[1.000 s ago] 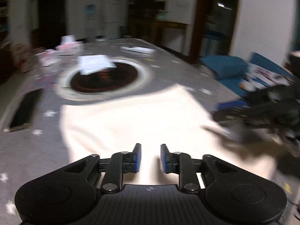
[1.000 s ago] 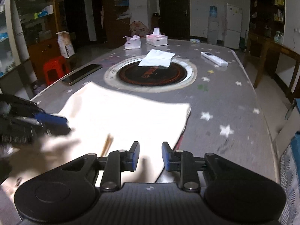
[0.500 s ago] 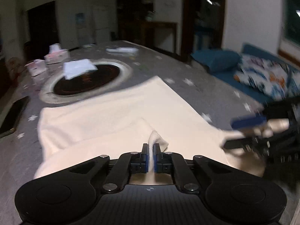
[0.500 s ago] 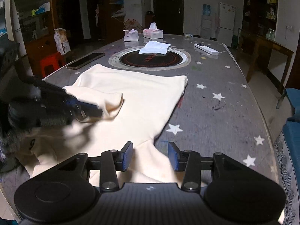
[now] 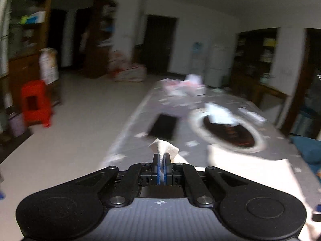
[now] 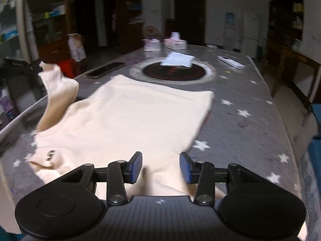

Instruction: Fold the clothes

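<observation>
A cream garment [image 6: 130,116] lies spread on the grey star-patterned table [image 6: 250,104]. My left gripper [image 5: 161,160] is shut on a pinch of its cloth, and a small tuft [image 5: 163,147] sticks up past the blue pads. In the right wrist view that held sleeve [image 6: 58,88] hangs lifted over the table's left edge, with the dark left gripper body [image 6: 18,74] behind it. My right gripper [image 6: 160,165] is open, low over the garment's near part, nothing between its fingers. The left wrist view is blurred by motion.
A round dark hotplate [image 6: 174,72] with a white cloth [image 6: 178,59] on it sits mid-table. A phone [image 6: 106,70], a remote [image 6: 230,61] and tissue boxes [image 6: 174,42] lie beyond. A red stool [image 5: 35,102] stands on the floor at left.
My left gripper, shut on the cloth, has lifted the sleeve up and swung it out to the left, unfolding it off the garment body. My right gripper has opened wider.
</observation>
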The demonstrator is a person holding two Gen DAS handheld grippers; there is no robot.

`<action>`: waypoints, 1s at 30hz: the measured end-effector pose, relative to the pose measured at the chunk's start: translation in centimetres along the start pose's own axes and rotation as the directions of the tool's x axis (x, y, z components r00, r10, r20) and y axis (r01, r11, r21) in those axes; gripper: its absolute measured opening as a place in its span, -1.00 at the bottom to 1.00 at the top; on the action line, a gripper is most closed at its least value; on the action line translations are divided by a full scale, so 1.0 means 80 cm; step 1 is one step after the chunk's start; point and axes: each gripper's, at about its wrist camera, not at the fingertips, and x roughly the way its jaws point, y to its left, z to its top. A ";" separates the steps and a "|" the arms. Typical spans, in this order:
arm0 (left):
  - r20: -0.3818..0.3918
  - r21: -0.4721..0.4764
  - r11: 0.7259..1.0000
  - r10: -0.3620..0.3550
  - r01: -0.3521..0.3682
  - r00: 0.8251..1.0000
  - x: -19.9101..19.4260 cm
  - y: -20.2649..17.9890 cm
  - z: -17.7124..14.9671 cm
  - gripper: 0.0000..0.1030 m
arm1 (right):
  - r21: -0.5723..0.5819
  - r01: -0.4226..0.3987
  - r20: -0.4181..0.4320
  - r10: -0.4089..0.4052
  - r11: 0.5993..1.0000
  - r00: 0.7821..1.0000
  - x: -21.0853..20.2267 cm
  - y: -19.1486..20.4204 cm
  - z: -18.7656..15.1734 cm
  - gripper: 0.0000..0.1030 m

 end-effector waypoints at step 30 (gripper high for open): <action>-0.093 -0.068 0.940 0.328 -0.335 0.940 0.002 0.124 -0.035 -0.85 | -0.164 -0.387 -0.094 0.376 0.907 0.922 -0.032 0.093 -0.023 -0.28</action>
